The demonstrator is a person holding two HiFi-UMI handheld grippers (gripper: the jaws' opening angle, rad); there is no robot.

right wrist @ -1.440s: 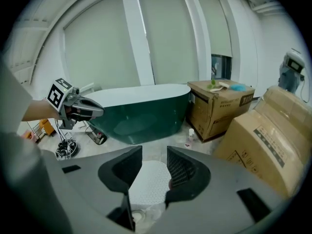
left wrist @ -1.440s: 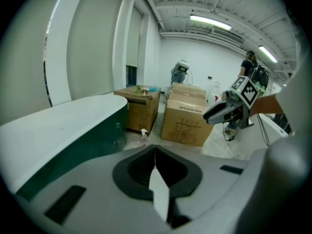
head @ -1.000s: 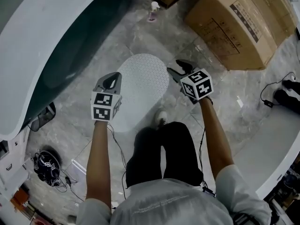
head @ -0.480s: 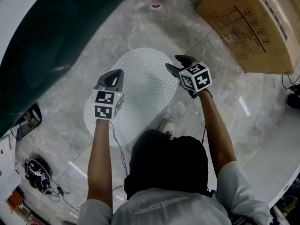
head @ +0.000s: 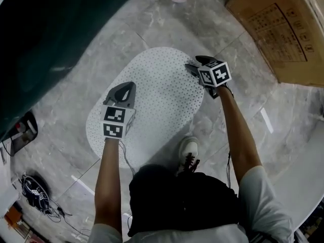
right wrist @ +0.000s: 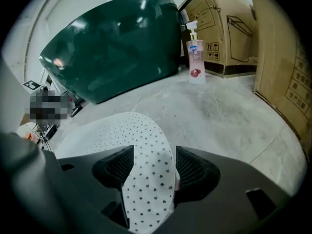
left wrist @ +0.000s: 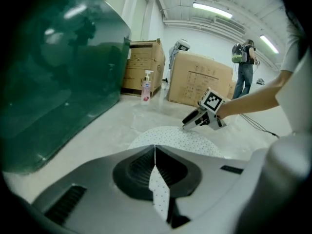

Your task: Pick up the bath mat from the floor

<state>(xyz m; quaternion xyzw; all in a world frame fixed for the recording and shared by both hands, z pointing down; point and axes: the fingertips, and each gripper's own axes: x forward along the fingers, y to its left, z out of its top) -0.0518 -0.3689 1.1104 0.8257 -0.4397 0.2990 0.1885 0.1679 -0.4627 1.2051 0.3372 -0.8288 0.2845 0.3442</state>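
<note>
Right gripper view: bath mat point(right wrist: 112, 130) lies below hand-held gripper point(right wrist: 148, 167) (wide-jawed).

light: ceiling strips point(left wrist: 213, 9), even | edges: fisheye, vignetted | blur: slight

Speckled white bath mat point(head: 152, 95) on grey veined marble floor point(head: 243, 130)
Your mat's specks are small dark stars. The tub point(head: 50, 29) is dark green and the cardboard box point(head: 283, 29) brown with black print. Your left gripper point(head: 126, 86) and right gripper point(head: 195, 65) carry black-and-white square markers.
</note>
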